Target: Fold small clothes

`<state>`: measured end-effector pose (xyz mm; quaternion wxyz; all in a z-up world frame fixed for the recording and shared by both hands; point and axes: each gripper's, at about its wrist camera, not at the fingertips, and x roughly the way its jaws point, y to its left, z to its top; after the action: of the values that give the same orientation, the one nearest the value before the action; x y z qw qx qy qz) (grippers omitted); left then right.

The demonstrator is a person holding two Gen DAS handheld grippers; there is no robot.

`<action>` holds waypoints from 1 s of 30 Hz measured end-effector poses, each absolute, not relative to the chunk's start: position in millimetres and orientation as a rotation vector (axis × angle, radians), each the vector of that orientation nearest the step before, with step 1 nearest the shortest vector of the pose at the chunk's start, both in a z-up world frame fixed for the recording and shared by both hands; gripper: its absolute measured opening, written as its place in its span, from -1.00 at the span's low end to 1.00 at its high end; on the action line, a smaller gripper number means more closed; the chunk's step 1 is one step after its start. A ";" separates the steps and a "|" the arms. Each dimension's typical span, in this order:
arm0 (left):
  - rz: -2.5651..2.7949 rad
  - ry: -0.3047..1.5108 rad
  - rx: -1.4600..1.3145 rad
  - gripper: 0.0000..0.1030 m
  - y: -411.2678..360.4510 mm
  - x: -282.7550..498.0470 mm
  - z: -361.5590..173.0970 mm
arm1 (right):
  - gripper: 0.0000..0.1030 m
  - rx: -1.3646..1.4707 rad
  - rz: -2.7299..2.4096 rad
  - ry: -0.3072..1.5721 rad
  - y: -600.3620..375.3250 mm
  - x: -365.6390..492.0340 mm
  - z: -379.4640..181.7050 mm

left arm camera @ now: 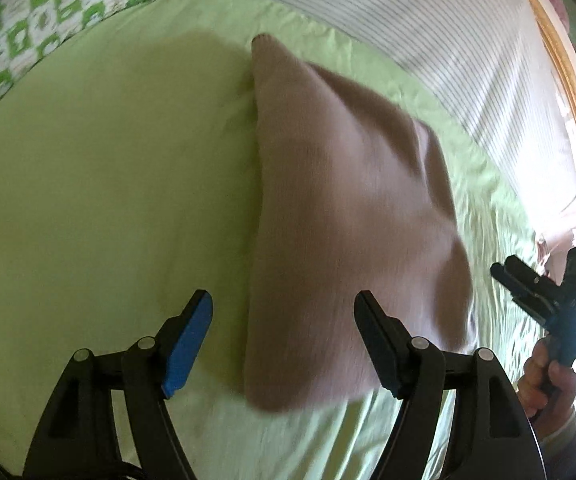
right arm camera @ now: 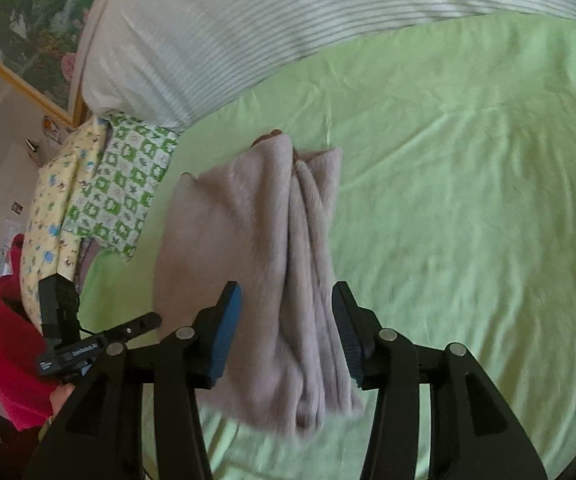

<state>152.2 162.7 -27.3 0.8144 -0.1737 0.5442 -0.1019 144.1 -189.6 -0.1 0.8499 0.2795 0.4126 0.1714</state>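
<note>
My left gripper (left arm camera: 284, 336) hangs over the green bed sheet (left arm camera: 88, 200) with its fingers spread wide and pinching nothing, the folded beige garment (left arm camera: 348, 220) lying flat beneath them. My right gripper (right arm camera: 286, 336) also has its fingers apart and clear of the garment (right arm camera: 256, 260). Only the right view shows the stacked folds along one edge and the yellow patterned cloth (right arm camera: 56, 216), while the left view shows the right gripper held in my hand (left arm camera: 548, 380).

one folded beige garment (right arm camera: 264, 264), two tools (left arm camera: 284, 336) (right arm camera: 286, 336), two patterned cloths (right arm camera: 124, 196) (right arm camera: 54, 216), one striped pillow (right arm camera: 216, 44)
</note>
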 end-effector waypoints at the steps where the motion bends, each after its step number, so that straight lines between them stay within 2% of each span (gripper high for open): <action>1: -0.213 1.172 -0.374 0.43 164.0 144.2 -30.8 | -0.06 0.579 0.355 0.873 -188.0 133.9 -1.0; 9: -0.180 1.222 -0.404 0.43 174.5 113.0 -54.5 | -0.15 0.584 0.357 0.975 -165.4 117.9 -34.0; 11: -0.177 1.229 -0.392 0.42 170.9 114.5 -57.8 | -0.56 0.563 0.370 0.998 -158.1 120.2 -38.7; 12: -0.175 1.234 -0.390 0.39 168.9 115.7 -59.7 | -0.86 0.544 0.380 1.017 -153.2 121.9 -40.0; 18: -0.187 1.238 -0.367 0.34 155.7 121.5 -59.5 | -0.89 0.494 0.359 0.926 -168.8 112.6 -11.4; 22: -0.185 1.254 -0.349 0.29 148.6 124.8 -69.4 | -0.89 0.347 0.301 0.987 -164.7 118.7 -37.4; 25: -0.183 1.249 -0.323 0.25 145.6 126.5 -69.6 | -0.89 0.361 0.283 1.017 -162.3 122.0 -60.0; 30: -0.197 1.253 -0.340 0.15 148.2 124.3 -67.2 | -0.88 0.383 0.273 1.008 -160.7 119.6 -54.5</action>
<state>124.3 148.2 -67.2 0.7920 -0.1581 0.5825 -0.0915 119.6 -160.7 -54.5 0.8493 0.1818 0.4784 0.1295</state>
